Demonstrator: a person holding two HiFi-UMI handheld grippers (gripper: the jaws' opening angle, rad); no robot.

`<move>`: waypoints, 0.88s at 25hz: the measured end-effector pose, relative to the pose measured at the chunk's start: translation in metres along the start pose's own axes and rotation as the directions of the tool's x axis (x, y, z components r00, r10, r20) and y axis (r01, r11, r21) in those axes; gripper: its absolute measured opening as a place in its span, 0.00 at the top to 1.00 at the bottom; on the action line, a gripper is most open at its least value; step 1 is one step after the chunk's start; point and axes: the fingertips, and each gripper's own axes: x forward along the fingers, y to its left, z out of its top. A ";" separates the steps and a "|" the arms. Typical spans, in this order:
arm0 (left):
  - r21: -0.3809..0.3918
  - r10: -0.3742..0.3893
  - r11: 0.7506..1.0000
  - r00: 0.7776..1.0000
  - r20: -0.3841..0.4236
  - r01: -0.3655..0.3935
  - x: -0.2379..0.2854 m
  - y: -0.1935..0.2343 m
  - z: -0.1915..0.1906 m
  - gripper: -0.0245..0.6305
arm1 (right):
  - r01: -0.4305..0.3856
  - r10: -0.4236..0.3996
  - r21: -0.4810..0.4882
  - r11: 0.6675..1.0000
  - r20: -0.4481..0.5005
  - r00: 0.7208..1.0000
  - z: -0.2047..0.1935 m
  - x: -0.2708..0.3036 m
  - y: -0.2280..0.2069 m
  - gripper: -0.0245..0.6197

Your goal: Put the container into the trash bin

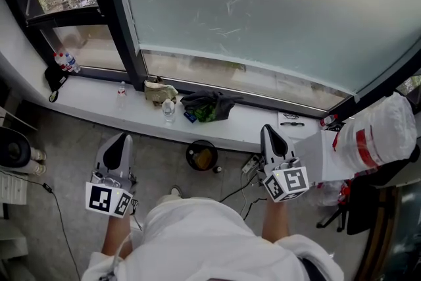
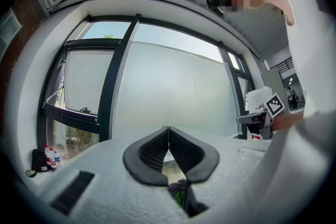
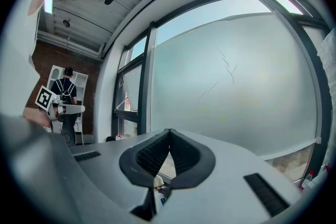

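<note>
Left gripper (image 1: 118, 139) and right gripper (image 1: 268, 131): both jaws pressed together, nothing between. Small clear plastic container (image 1: 169, 109) sits on white window sill (image 1: 99, 97), just beside crumpled beige bag (image 1: 158, 90). Round black trash bin (image 1: 201, 155) is on the floor below.

Daylight glows through a large frosted glass pane (image 1: 263, 3) in a dark metal frame (image 1: 115, 16); a white sill (image 1: 92, 99) runs above what seems grey concrete floor (image 1: 66, 161).

The white-clad person's (image 1: 210, 243) grey left gripper (image 1: 118, 137) and right gripper (image 1: 269, 129) have black ribbed fingers (image 2: 149, 152) and marker cubes (image 1: 108, 199).
</note>
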 end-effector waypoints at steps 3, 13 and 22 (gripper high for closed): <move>-0.001 -0.003 1.000 1.000 0.006 0.003 -0.002 -0.006 0.000 0.94 | -0.004 0.004 -0.005 1.000 0.008 1.000 0.002 -0.005 0.001 0.96; -0.007 -0.006 1.000 1.000 -0.010 0.006 -0.017 -0.030 -0.002 0.94 | -0.033 0.033 0.011 0.999 -0.019 0.999 -0.011 -0.025 0.004 0.96; -0.012 0.012 1.000 1.000 -0.021 -0.012 -0.039 -0.057 -0.012 0.94 | -0.032 0.032 -0.005 0.999 -0.046 0.998 -0.029 -0.056 0.004 0.96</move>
